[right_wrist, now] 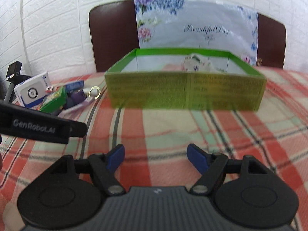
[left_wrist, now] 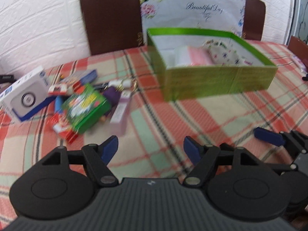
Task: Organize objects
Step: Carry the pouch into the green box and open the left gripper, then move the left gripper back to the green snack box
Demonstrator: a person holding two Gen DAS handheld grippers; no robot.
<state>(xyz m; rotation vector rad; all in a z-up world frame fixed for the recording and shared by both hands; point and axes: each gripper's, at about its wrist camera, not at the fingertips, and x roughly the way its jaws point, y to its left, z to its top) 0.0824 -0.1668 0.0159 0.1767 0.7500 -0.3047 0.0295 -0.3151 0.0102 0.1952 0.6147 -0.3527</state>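
Observation:
An open green box [left_wrist: 217,80] stands on the plaid tablecloth; it holds a pink-and-white packet [left_wrist: 190,56] and a floral cloth pouch [left_wrist: 227,54]. It fills the middle of the right wrist view [right_wrist: 184,92]. A pile of small items lies to its left: a white-and-blue box [left_wrist: 25,94], a green packet [left_wrist: 86,106], a pale lilac box [left_wrist: 121,113], a purple toy and a gold ring. The pile shows in the right wrist view [right_wrist: 55,96]. My left gripper [left_wrist: 151,150] is open and empty above the cloth. My right gripper [right_wrist: 156,157] is open and empty in front of the green box.
A brown chair back [left_wrist: 109,17] with a floral sheet [left_wrist: 192,9] stands behind the table against a white brick wall. The right gripper's fingertip [left_wrist: 267,135] shows at the left view's right edge. A black strap [right_wrist: 38,126] crosses the right view's left side.

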